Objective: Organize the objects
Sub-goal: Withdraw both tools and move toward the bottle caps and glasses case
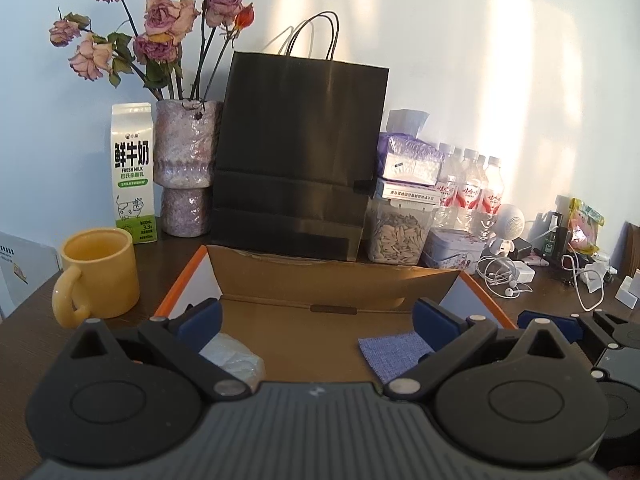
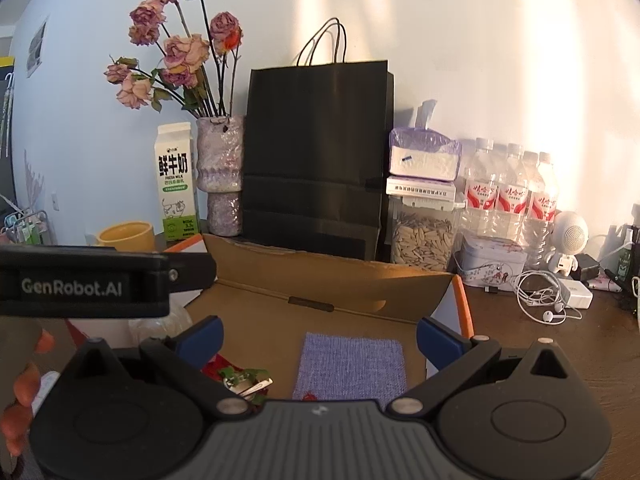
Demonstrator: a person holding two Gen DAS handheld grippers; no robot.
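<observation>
An open cardboard box with orange-edged flaps lies on the dark desk in front of both grippers. Inside it rest a blue-purple cloth square, a clear plastic wrap and a small red and green trinket with a metal clip. My left gripper hovers over the box with its jaws wide apart and nothing between them. My right gripper stands open above the cloth, also holding nothing. The left gripper's black body crosses the right wrist view at the left.
Behind the box stand a black paper bag, a vase of dried roses, a milk carton and a yellow mug. To the right are a seed jar, water bottles, a tin and earphone cables.
</observation>
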